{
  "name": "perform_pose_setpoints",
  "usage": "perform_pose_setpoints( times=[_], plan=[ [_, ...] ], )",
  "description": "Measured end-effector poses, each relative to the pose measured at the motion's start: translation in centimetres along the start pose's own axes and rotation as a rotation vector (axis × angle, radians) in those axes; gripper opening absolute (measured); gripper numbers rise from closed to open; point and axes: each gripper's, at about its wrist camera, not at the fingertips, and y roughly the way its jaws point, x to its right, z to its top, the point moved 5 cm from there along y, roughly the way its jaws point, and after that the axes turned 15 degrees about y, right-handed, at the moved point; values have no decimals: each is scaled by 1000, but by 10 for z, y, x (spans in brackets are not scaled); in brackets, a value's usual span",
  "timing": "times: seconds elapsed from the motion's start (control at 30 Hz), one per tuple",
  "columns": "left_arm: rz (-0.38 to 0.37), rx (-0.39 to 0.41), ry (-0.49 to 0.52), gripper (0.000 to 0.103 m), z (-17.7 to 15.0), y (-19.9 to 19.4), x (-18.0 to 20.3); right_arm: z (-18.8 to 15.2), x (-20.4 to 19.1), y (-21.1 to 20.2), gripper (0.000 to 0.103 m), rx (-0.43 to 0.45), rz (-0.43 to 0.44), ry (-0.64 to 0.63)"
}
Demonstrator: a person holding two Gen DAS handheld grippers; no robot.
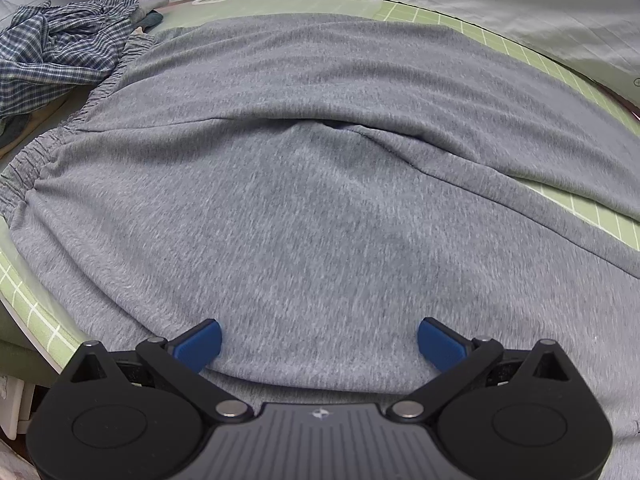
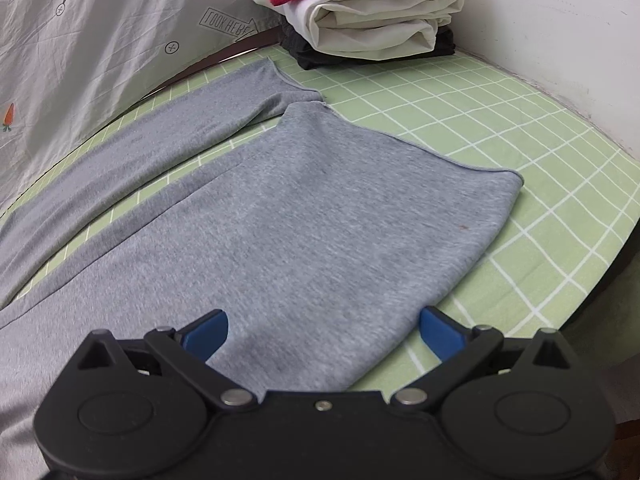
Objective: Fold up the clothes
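Grey sweatpants (image 1: 312, 208) lie flat on the green checked table cover. The left wrist view shows the waist end, with the elastic waistband (image 1: 48, 148) at the left. My left gripper (image 1: 319, 345) is open and empty, low over the near edge of the pants, blue fingertips (image 1: 202, 342) apart. The right wrist view shows the two legs (image 2: 320, 220) stretched away, hems at the far end. My right gripper (image 2: 324, 334) is open and empty over the near leg's right edge, with cloth between its fingers.
A crumpled blue plaid garment (image 1: 52, 56) lies at the far left by the waistband. A stack of folded clothes (image 2: 368, 20), red on top, white and dark below, stands at the far end. The green cover (image 2: 520, 152) shows bare right of the legs. A white sheet (image 2: 100, 60) hangs behind.
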Motion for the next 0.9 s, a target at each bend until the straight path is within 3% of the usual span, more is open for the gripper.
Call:
perform_pose_setpoints(
  times=[0.2,0.3,0.4,0.53,0.73,0.9],
  plan=[
    [-68,19,72,103,-3,-3,-4,-15,-20,-3,103,-15,-2,-2],
    [-115,40,51,103,-3,-9,-18,-21,-26,-6,103,-12,-15,26],
    [-104,82,1,103,-3,-20,-48,-28,-33,-8,103,-10,-32,59],
    [-74,108,-139,103,-6,-27,-106,-39,-45,-11,103,-6,-58,90],
    [-49,86,-374,102,-21,-25,-191,-57,-70,-11,103,-2,-104,96],
    [-27,90,-463,102,-29,-23,-236,-70,-84,-15,103,2,-116,120]
  ],
)
